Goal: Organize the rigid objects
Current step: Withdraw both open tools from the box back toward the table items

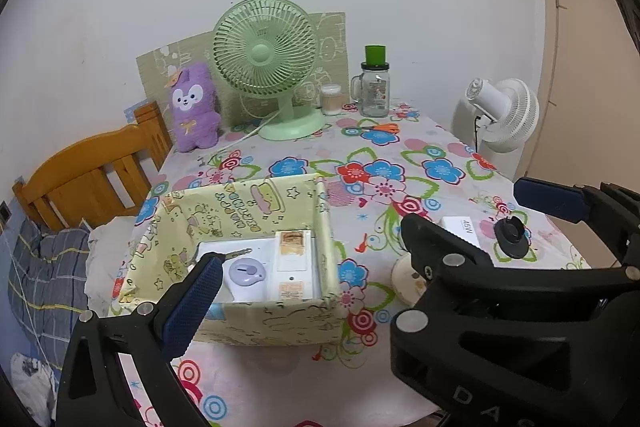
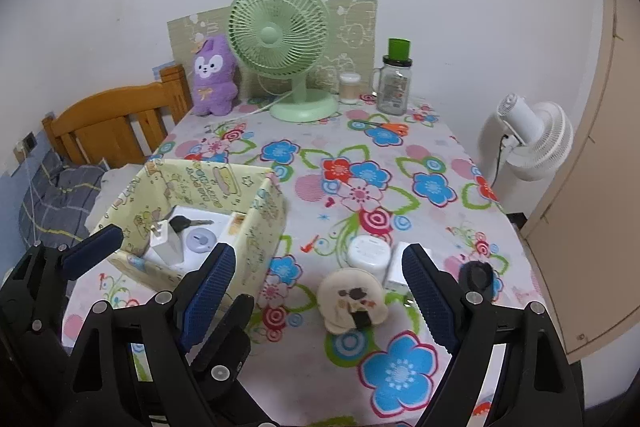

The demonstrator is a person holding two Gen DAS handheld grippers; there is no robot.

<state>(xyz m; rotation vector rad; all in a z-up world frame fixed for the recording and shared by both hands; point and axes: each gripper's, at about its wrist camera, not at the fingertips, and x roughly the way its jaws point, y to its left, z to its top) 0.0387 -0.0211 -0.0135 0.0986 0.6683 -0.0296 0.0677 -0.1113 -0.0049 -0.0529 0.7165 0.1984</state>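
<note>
Inside the yellow box [image 1: 256, 227]: lilac gadget [image 1: 247, 271], key [image 2: 186, 224].

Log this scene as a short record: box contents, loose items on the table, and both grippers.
box: yellow, open top, table's left
in box: key, white charger, lilac round gadget
loose: cream pouch, white round case, white adapter, black disc
left gripper: open, empty, over box
right gripper: open, empty, pouch between its fingers, untouched
</note>
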